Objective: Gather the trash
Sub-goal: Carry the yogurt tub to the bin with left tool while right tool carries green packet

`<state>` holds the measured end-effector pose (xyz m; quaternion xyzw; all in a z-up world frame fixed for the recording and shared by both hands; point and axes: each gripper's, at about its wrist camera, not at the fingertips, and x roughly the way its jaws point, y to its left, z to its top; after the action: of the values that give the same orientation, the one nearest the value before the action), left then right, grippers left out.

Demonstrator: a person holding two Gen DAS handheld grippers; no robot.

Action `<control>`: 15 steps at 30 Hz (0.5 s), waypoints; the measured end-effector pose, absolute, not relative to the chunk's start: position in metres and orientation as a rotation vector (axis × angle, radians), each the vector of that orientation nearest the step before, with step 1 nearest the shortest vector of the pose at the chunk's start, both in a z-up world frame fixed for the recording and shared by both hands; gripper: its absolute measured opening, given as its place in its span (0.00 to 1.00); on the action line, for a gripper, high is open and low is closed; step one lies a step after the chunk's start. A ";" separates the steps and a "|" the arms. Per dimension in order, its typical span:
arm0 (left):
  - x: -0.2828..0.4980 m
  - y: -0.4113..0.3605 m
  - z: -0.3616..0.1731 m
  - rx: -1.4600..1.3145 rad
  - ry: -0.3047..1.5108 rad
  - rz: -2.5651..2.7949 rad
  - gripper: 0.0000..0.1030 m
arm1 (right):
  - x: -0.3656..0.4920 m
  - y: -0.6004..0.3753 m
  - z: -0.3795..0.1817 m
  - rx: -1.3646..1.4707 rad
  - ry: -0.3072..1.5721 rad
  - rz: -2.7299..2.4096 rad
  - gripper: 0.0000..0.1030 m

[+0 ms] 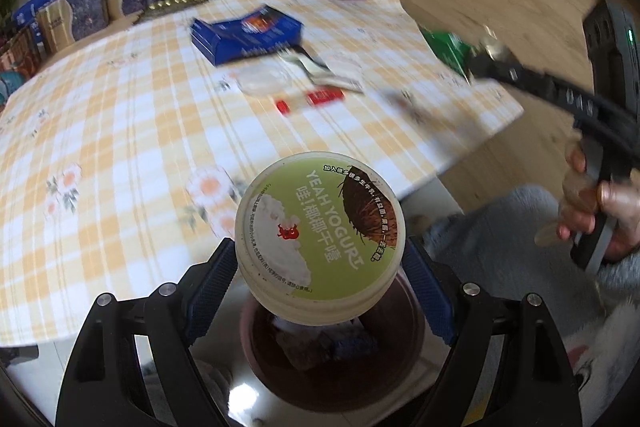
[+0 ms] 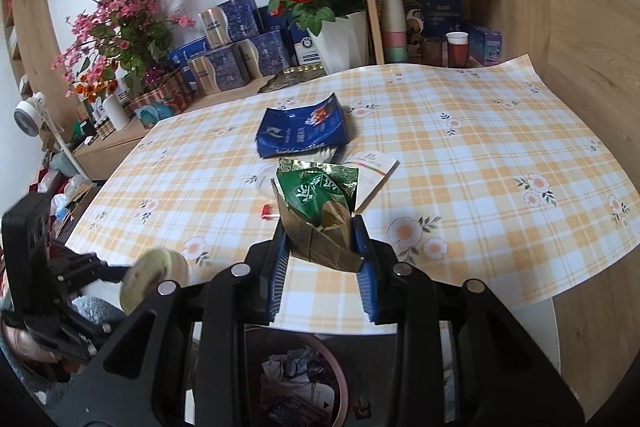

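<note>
Left gripper [image 1: 320, 263]: blue pads [image 1: 214, 279] clamped on either side of a round yogurt tub [image 1: 320, 239], green label facing the camera, tub held tilted. Directly below the tub and between the finger arms sits a dark reddish-brown trash bin [image 1: 336, 359] with crumpled waste inside. Ahead of the left gripper lies the table [image 1: 100, 131] with its yellow-check floral cloth; on it, further ahead, a blue packet [image 1: 246, 33], a clear plastic lid [image 1: 262, 79] and a small red wrapper [image 1: 324, 97], all motion-blurred. Right gripper [image 2: 320, 251]: pads [image 2: 280, 267] closed on a green-and-gold foil wrapper [image 2: 320, 211], crumpled, standing up out of the jaws. Below and behind the right gripper's fingertips is the same bin [image 2: 340, 375], holding crumpled paper. Ahead of it on the cloth: the blue packet [image 2: 304, 131], a white card [image 2: 372, 171] just beside the held wrapper, and the red wrapper [image 2: 268, 213] to the left. Left gripper with its tub shows at lower left of the right wrist view, blurred.
</note>
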<state>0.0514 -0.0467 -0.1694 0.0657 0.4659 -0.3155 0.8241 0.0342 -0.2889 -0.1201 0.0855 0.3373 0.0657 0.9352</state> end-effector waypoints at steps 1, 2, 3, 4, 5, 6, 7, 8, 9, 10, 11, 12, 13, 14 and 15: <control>0.046 -0.048 -0.174 0.149 1.003 -0.679 0.79 | 0.032 -0.288 -0.120 0.174 0.690 0.136 0.32; 0.041 -0.049 -0.178 0.155 1.015 -0.685 0.79 | 0.029 -0.286 -0.121 0.173 0.692 0.139 0.32; 0.035 -0.049 -0.184 0.157 1.034 -0.693 0.79 | 0.027 -0.286 -0.122 0.173 0.694 0.140 0.32; 0.031 -0.049 -0.189 0.156 1.048 -0.697 0.79 | 0.026 -0.285 -0.123 0.172 0.697 0.142 0.32; 0.028 -0.049 -0.195 0.152 1.064 -0.701 0.79 | 0.024 -0.284 -0.124 0.173 0.700 0.143 0.32; 0.024 -0.049 -0.201 0.144 1.085 -0.706 0.79 | 0.023 -0.284 -0.125 0.173 0.702 0.143 0.32; 0.023 -0.048 -0.207 0.137 1.102 -0.710 0.80 | 0.020 -0.283 -0.126 0.172 0.706 0.144 0.32; 0.021 -0.048 -0.212 0.131 1.117 -0.711 0.80 | 0.019 -0.282 -0.127 0.171 0.709 0.145 0.32; 0.020 -0.048 -0.218 0.124 1.136 -0.712 0.80 | 0.018 -0.282 -0.128 0.169 0.712 0.145 0.32; 0.020 -0.048 -0.222 0.121 1.150 -0.712 0.80 | 0.017 -0.281 -0.128 0.168 0.714 0.145 0.32; 0.021 -0.048 -0.226 0.119 1.163 -0.712 0.80 | 0.016 -0.281 -0.129 0.167 0.716 0.145 0.32; 0.021 -0.048 -0.231 0.117 1.177 -0.711 0.80 | 0.016 -0.281 -0.129 0.166 0.718 0.145 0.32; 0.021 -0.048 -0.234 0.116 1.184 -0.709 0.80 | 0.016 -0.280 -0.130 0.165 0.720 0.144 0.32; 0.022 -0.048 -0.236 0.114 1.191 -0.709 0.80 | 0.016 -0.280 -0.131 0.165 0.723 0.144 0.32; 0.024 -0.049 -0.239 0.112 1.198 -0.706 0.80 | 0.016 -0.280 -0.132 0.165 0.724 0.144 0.32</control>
<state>0.0239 -0.0488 -0.2390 0.0516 0.5517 -0.3251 0.7663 0.0159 -0.2802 -0.1318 0.0807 0.3535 0.0702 0.9293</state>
